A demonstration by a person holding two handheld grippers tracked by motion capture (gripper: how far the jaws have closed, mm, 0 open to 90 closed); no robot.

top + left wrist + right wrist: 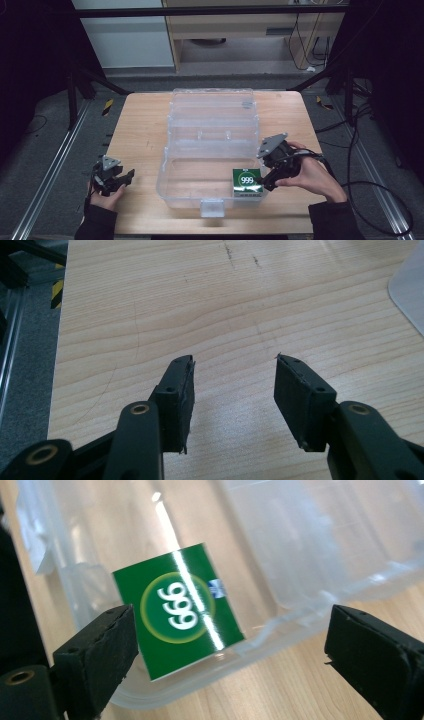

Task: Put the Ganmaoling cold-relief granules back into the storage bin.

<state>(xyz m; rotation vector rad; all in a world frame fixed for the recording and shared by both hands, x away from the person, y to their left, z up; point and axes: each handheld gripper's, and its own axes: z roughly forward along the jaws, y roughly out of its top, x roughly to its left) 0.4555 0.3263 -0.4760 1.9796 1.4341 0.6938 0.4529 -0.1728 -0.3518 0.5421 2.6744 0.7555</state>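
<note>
1. The right tool (270, 176) hovers just outside the near right corner of a clear plastic storage box (210, 145), its jaws spread wide with nothing pinched between them.
2. Just ahead of that tool, past its left jaw in the right gripper view, a green packet printed "999" (178, 607) lies inside the box, against the near wall and apart from both jaws.
3. The left tool (114, 179) rests low over the desk (200, 305), well to the left of the box; its jaws stand apart and hold nothing, with bare wood between them.
4. Beyond the right tool, the box's hinged lid (212, 107) lies open towards the desk's far edge.
</note>
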